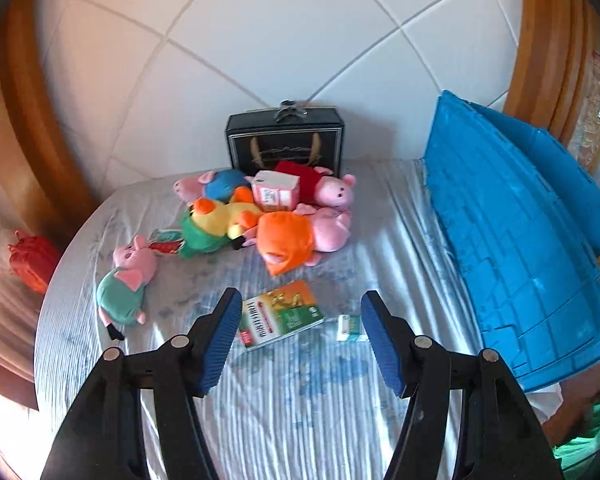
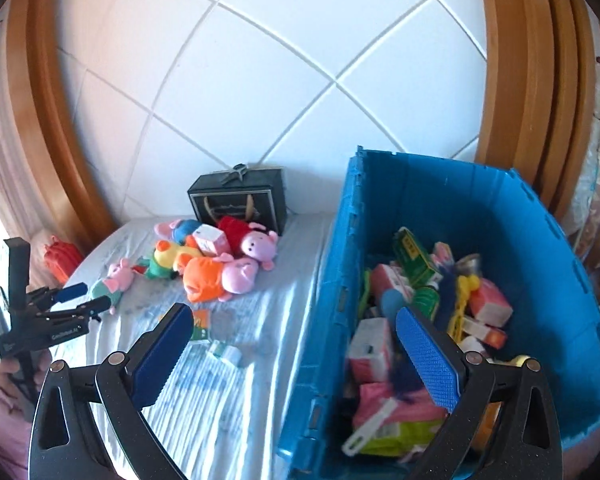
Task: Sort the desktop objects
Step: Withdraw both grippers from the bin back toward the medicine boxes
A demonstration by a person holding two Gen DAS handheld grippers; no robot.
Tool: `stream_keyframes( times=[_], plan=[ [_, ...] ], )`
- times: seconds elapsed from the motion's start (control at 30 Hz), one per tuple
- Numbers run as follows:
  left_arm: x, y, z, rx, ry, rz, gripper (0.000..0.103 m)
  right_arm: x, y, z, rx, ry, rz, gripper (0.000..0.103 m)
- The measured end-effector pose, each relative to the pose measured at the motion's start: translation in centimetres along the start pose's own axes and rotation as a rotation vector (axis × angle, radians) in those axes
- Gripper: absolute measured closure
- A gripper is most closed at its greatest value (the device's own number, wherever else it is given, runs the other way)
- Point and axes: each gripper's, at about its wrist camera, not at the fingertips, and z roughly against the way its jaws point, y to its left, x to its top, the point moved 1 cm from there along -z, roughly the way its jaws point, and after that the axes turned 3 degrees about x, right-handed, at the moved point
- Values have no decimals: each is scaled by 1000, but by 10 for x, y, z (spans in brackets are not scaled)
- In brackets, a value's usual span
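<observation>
Right wrist view, largest item first: the blue plastic crate (image 2: 480, 216) fills the 3 o'clock half and holds a mixed load of cartons and packets. At 9 o'clock lies the tabletop under a pale striped cloth (image 2: 268, 280). Against the wall at 12 o'clock stands a black rectangular gift box (image 2: 240, 204), with a heap of plush pig toys (image 2: 220, 256) directly in front of it. Nearer, a flat green-and-orange printed carton (image 1: 282, 314) and a small white-and-green packet (image 1: 350, 326) lie loose on the cloth, just beside each other.

Both tongs are empty. The left tongs (image 1: 296, 340) stand parted with nothing between the pads, aimed at the printed carton. The right tongs (image 2: 296, 356) are spread wide, straddling the crate wall.

Procedure, as judged: the carton lies flat, so bring the left tongs down across its narrow width, one pad on each long edge, and close before lifting. Avoid pinching the cloth.

View differences: only the right wrist view shows the crate interior and the left tongs from outside, at 9 o'clock. Only the left wrist view shows the carton whole, as well as the crate's outer wall.
</observation>
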Motion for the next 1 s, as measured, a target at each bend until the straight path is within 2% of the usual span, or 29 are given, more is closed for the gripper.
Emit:
stream_keyframes(
  times=[0.27,0.4,0.53,0.7,0.8,0.9,1.0],
  plan=[
    [-42,90,-44,48,58,53,42,-24,82,-50,48,8,46,0],
    [-65,109,-80,-3,134,63,42,-46,102,-92,77,78,20,0],
    [-81,124,-117,-11,201,58,42,-72,101,-145,40,179,-12,0],
    [-94,128,-168,-35,285,64,42,-108,85,-213,-37,308,-41,0],
    [-99,116,-198,-45,341,13,42,-131,78,-254,-55,409,-65,0],
    [-97,104,-223,-59,367,-37,42,-148,76,-284,-60,488,-78,0],
    [-82,99,-247,-63,376,-60,42,-155,75,-304,-56,531,-88,0]
  ],
)
